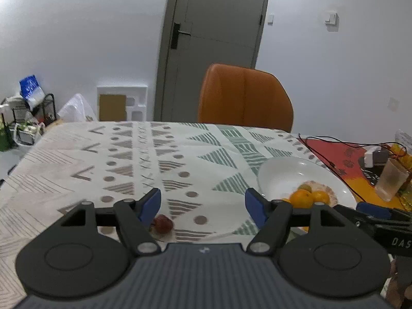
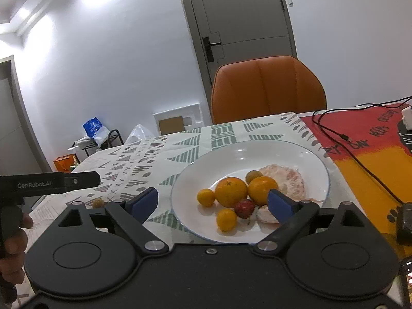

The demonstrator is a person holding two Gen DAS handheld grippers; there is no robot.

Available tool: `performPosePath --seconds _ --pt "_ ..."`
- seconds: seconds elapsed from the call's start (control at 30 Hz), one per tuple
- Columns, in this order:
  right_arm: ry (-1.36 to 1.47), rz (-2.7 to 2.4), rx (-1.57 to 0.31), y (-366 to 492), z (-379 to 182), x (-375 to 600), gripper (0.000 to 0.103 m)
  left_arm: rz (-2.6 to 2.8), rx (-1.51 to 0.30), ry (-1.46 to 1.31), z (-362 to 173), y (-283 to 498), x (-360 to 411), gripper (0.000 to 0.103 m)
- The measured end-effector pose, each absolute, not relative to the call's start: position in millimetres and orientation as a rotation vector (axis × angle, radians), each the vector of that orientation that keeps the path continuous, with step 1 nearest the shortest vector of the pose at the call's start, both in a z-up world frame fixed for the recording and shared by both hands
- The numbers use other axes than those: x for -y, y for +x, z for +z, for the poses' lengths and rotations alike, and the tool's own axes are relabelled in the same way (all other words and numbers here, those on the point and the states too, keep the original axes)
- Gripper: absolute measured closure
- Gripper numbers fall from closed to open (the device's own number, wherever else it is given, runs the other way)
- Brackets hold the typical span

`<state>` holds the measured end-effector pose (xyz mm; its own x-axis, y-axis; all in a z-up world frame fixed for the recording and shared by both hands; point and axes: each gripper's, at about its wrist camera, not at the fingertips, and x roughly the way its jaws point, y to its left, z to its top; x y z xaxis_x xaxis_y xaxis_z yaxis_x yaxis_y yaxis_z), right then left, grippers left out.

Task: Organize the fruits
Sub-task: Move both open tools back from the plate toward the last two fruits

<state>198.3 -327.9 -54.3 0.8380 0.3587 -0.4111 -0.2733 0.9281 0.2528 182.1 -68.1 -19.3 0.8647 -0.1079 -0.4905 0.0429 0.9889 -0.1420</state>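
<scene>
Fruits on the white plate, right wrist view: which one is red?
The small red fruit at the front of the white plate, just below the two big oranges. Every other piece there is orange, yellowish or pale peeled segments.

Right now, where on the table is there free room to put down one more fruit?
The tablecloth is bare left of the white plate. The plate's far half is bare; its near half is crowded with oranges. The red mat carries cables.

At twelve o'clock you face an orange padded leather chair [image 2: 267, 87] before a grey panelled door [image 2: 244, 18]. At two o'clock, a thin black cable [image 2: 360, 159] crosses your red-and-yellow printed cloth [image 2: 373, 170]. A frosted plastic cup [image 1: 391, 180] stands at three.
</scene>
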Motion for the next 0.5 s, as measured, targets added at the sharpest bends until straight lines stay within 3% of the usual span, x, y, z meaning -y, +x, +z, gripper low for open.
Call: performPosePath --seconds 0.3,0.33,0.4,0.5 --pt "0.181 0.365 -0.472 197.7 -53.1 312.2 0.009 -0.045 -0.507 -0.153 -18.1 173.3 43.5 0.031" --pt "0.180 0.367 -0.472 197.7 -52.9 310.8 0.008 -0.047 -0.504 -0.168 -18.1 172.1 40.4 0.027" --pt "0.180 0.371 -0.469 196.9 -52.2 307.0 0.005 -0.033 -0.490 -0.185 -17.5 169.3 35.3 0.006" --pt "0.178 0.389 -0.464 196.3 -50.8 301.1 0.000 -0.026 -0.469 -0.181 -15.5 164.8 30.4 0.001"
